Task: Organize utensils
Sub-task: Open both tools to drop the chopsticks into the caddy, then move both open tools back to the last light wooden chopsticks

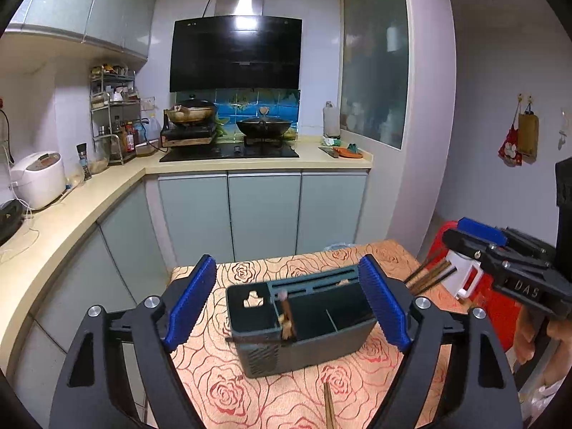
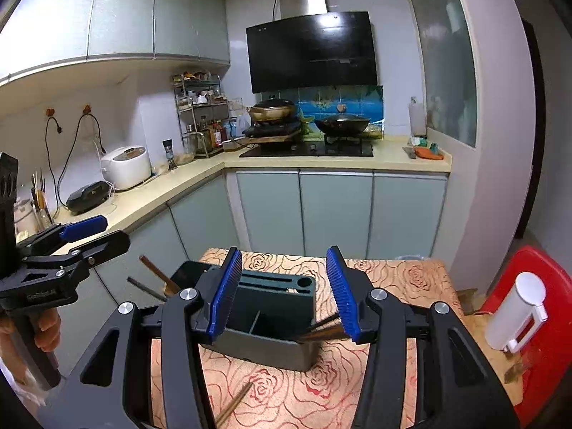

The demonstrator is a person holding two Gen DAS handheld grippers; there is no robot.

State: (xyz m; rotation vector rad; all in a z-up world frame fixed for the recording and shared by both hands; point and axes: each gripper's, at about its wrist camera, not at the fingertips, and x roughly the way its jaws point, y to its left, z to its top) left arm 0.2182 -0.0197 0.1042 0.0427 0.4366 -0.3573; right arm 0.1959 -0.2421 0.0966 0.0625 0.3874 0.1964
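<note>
A dark teal utensil holder (image 1: 304,325) with compartments stands on a small table (image 1: 250,393) with a rose-pattern cloth; it also shows in the right wrist view (image 2: 268,325). My left gripper (image 1: 286,304) is open and empty, its blue pads either side of the holder, above it. A wooden utensil (image 1: 287,316) stands in the holder's middle compartment. My right gripper (image 2: 282,293) is open above the holder. Several chopsticks (image 2: 321,330) lean out at the holder's right end by the right pad. One loose chopstick (image 1: 329,407) lies on the cloth in front (image 2: 234,405).
A white dispenser (image 2: 514,314) sits on a red stool (image 2: 536,286) right of the table. Kitchen counter (image 1: 53,243) with a rice cooker (image 1: 39,178) runs along the left; stove with pans (image 1: 264,127) at the back.
</note>
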